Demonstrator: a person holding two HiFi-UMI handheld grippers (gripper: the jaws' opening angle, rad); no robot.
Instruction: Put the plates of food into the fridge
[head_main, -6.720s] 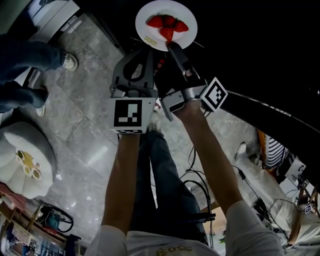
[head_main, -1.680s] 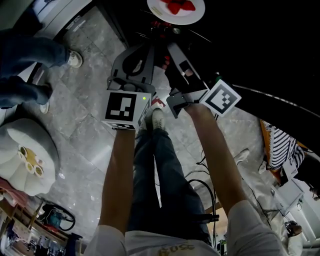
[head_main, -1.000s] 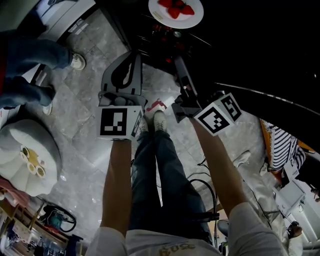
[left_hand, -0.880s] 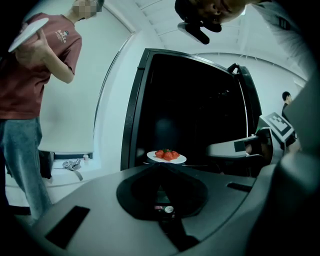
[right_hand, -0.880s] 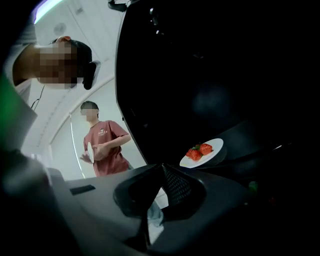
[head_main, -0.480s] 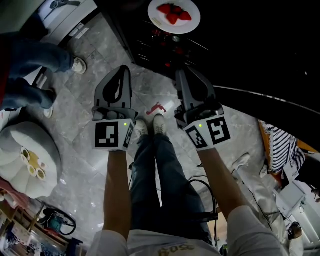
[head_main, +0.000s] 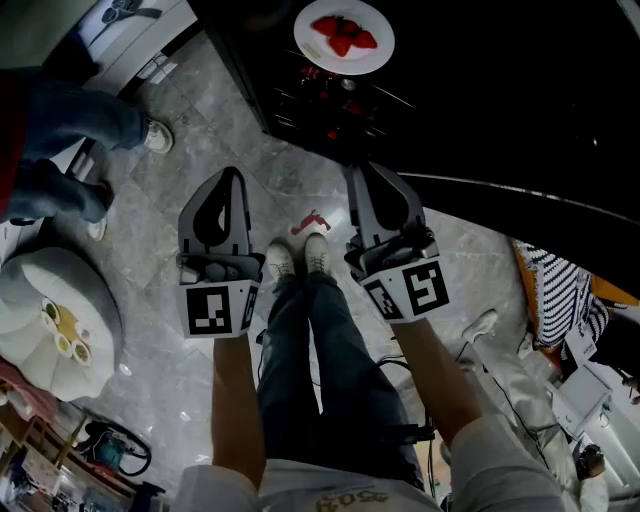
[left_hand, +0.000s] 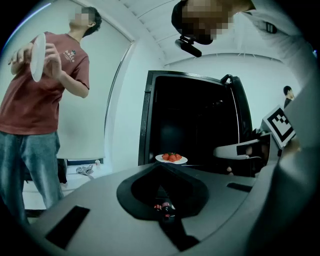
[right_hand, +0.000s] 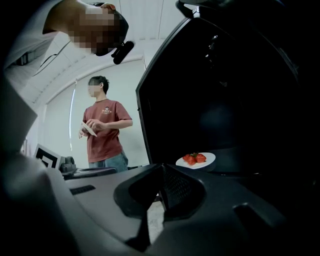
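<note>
1. The plate of strawberries (head_main: 345, 63) rests on a shelf inside the dark fridge (left_hand: 200, 120), so this one looks done.
2. The left gripper (head_main: 236, 172) and the right gripper (head_main: 361, 170) hang over the floor (head_main: 190, 130), well apart from the plate. Both pairs of fingers are together and hold nothing.
3. A person (right_hand: 105, 125) nearby holds a white plate (left_hand: 37, 57). If it comes next, I would open the fingers first, clamp only the rim, and keep it level.

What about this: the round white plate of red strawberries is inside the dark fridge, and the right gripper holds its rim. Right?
Not quite. The round white plate of red strawberries is inside the dark fridge, but the right gripper hangs apart from it, shut and empty, as the head view shows.
</note>
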